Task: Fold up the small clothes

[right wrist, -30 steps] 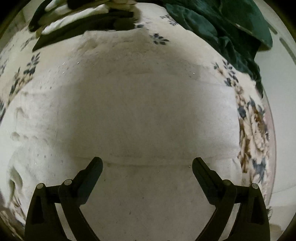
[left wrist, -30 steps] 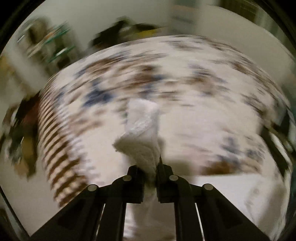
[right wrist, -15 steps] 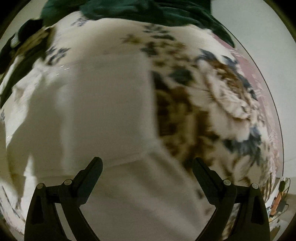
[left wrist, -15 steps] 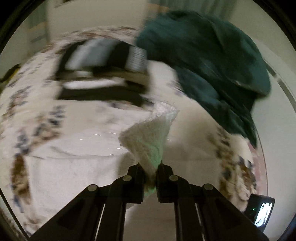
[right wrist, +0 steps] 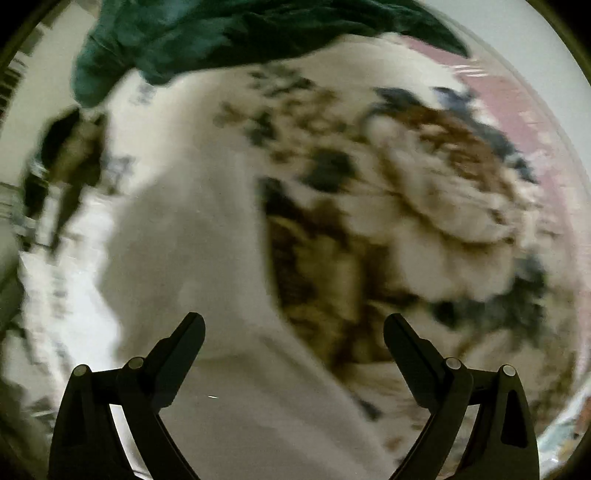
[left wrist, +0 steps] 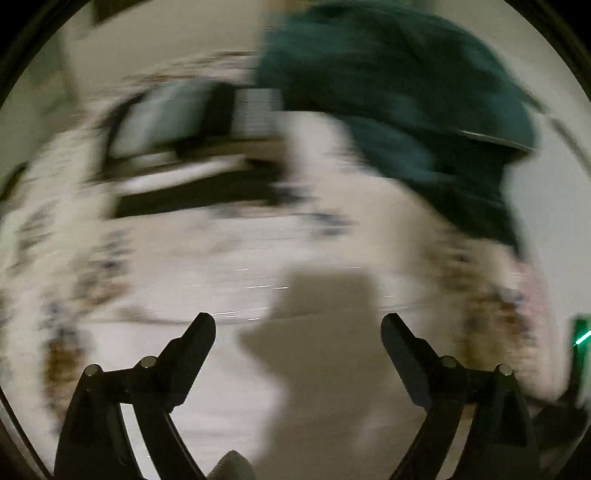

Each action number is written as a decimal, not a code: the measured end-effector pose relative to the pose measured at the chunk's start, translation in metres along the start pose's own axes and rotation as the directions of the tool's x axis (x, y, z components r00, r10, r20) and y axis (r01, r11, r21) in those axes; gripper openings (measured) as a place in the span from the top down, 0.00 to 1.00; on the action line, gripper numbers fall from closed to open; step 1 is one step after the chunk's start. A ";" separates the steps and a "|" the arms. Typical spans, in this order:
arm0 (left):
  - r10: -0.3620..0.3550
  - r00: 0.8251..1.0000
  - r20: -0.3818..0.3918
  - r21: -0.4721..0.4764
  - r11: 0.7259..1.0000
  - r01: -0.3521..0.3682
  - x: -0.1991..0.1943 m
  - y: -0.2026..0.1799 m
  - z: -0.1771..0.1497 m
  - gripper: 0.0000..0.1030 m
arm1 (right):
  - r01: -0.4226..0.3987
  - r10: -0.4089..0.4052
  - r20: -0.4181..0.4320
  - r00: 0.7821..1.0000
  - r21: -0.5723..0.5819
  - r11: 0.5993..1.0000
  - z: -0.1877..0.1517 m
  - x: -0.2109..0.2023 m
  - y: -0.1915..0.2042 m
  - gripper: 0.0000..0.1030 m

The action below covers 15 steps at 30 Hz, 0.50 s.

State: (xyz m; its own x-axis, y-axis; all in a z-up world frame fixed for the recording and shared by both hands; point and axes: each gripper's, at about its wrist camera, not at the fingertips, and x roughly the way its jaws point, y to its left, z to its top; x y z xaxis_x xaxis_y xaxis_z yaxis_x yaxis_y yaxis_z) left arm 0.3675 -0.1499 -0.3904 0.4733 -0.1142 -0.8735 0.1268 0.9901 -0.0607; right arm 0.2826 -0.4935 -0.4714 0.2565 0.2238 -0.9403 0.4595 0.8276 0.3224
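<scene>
A white fluffy garment (left wrist: 229, 369) lies spread on the floral bedspread (left wrist: 74, 295); it also shows in the right wrist view (right wrist: 192, 258), its right edge over the brown flower print. My left gripper (left wrist: 298, 325) is open and empty just above the white garment, with its shadow on the cloth. A small bit of the cloth shows at the bottom edge below the fingers. My right gripper (right wrist: 294, 325) is open and empty over the garment's lower right part. Both views are blurred by motion.
A dark green garment (left wrist: 424, 110) lies heaped at the back right of the bed, also in the right wrist view (right wrist: 240, 33). A stack of black and white folded clothes (left wrist: 184, 155) sits at the back left. The bed's edge runs along the right (right wrist: 517, 122).
My left gripper has opened and let go of the white garment corner it held pinched upright. Both views have swung sideways over the bed. The right gripper stayed open.
</scene>
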 end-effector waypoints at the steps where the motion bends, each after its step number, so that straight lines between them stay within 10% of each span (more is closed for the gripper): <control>1: 0.067 0.998 -0.011 -0.024 0.997 -0.067 -0.002 0.028 -0.005 0.11 | -0.052 0.052 -0.011 0.999 0.005 0.999 0.007 0.004 0.007 0.04; 6: 0.312 0.937 -0.158 -0.147 0.931 -0.335 0.006 0.149 -0.042 0.11 | -0.114 0.113 -0.049 0.992 -0.008 0.993 0.029 0.043 0.041 0.12; 8: 0.354 0.914 -0.196 -0.182 0.903 -0.389 0.009 0.177 -0.057 0.11 | -0.102 0.100 -0.069 0.993 -0.020 0.995 0.032 0.061 0.054 0.62; 10: 0.373 0.900 -0.225 -0.208 0.884 -0.419 0.012 0.195 -0.068 0.11 | -0.057 0.055 -0.064 0.996 -0.026 0.998 0.031 0.072 0.060 0.90; 15: 0.314 0.916 -0.251 -0.292 0.877 -0.381 0.023 0.203 -0.073 0.11 | 0.075 -0.071 0.104 0.992 -0.031 0.997 0.029 0.035 0.057 0.92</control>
State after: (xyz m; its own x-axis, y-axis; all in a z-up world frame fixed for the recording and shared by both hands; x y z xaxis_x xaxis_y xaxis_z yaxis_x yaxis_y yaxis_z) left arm 0.3406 0.0547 -0.4581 0.2540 0.2270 -0.9402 -0.3239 0.9359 0.1385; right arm 0.3422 -0.4530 -0.4827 0.3103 0.1094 -0.9443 0.4504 0.8578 0.2474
